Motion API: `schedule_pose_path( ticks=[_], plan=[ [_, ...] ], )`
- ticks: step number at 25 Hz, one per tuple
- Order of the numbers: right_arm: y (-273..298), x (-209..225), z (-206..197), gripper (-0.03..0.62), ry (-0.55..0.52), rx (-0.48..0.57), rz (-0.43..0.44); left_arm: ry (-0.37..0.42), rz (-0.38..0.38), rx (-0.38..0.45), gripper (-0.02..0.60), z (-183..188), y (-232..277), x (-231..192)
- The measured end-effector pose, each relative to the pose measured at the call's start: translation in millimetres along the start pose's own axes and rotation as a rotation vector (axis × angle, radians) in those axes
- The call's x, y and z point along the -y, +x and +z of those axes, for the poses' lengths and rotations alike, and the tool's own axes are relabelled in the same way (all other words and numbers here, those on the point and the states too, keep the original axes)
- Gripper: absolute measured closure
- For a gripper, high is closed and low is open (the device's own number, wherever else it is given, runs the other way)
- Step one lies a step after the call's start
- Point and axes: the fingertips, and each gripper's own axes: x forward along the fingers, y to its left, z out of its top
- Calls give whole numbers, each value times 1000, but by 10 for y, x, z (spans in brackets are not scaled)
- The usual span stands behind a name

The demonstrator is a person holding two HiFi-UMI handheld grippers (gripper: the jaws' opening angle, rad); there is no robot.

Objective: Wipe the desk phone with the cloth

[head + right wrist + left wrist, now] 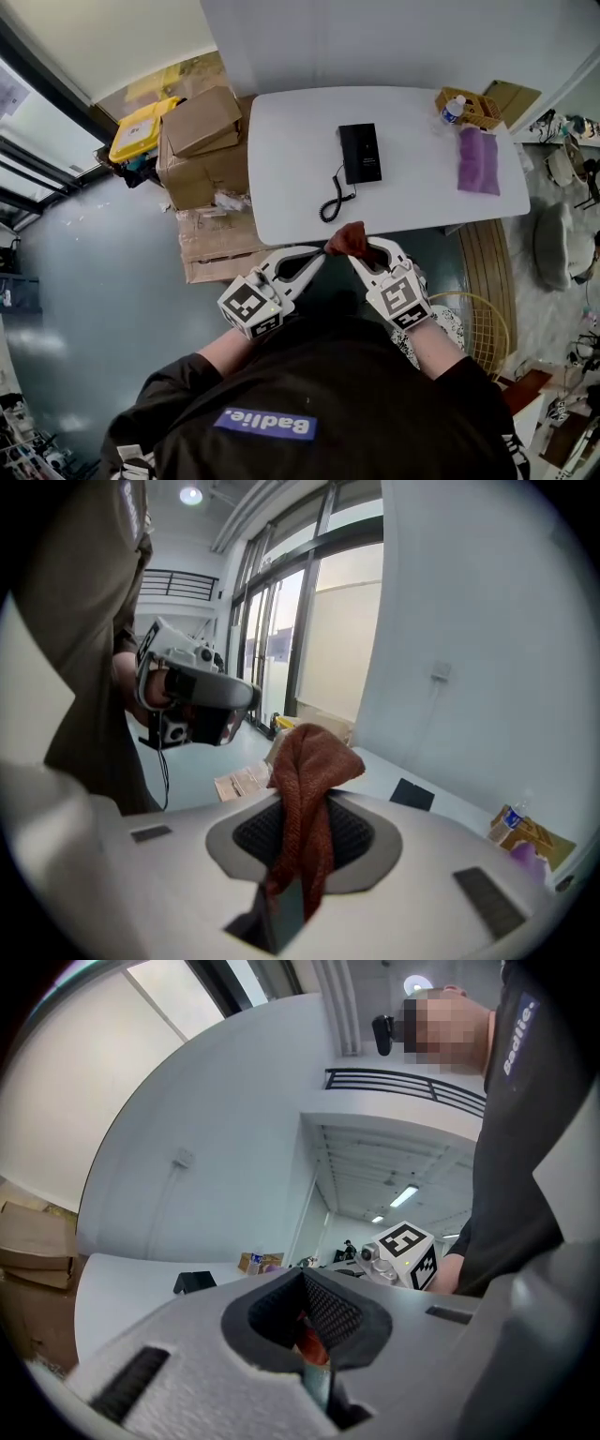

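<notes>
A black desk phone (360,153) lies flat on the white table (281,141), its coiled cord (331,202) trailing toward the near edge. A rust-brown cloth (349,241) hangs just in front of that edge, in the air between both grippers. My right gripper (364,255) is shut on the cloth (309,766), which bunches up above the jaws (302,829). My left gripper (321,253) is shut too, with a strip of the same cloth (310,1344) pinched between its pads. The phone (412,794) sits well beyond both grippers.
A purple cloth (478,159) and a small basket (466,106) holding a bottle sit at the table's right end. Cardboard boxes (202,141) and a yellow crate (141,129) stand left of the table. A gold wire basket (480,323) stands on the floor at right.
</notes>
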Motion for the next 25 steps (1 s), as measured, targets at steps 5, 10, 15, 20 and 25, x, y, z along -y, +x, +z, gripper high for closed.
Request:
schedule_pose_path(
  ticks=[5,10,15,20,25],
  plan=[
    [-189,-28,234,505,93,112,80,9,48,13,572,32,93,75],
    [-351,89,304,505,174,198,114,43,68,1,572,64,247,143],
    [-412,102,357,505,205,274,125,55,91,-17,572,26,297,172],
    [-457,54,367,505,228,306,140,64,91,-33,572,28,310,251],
    [-496,0,350,505,231,306,147,77,81,-36,572,2,293,317]
  ],
)
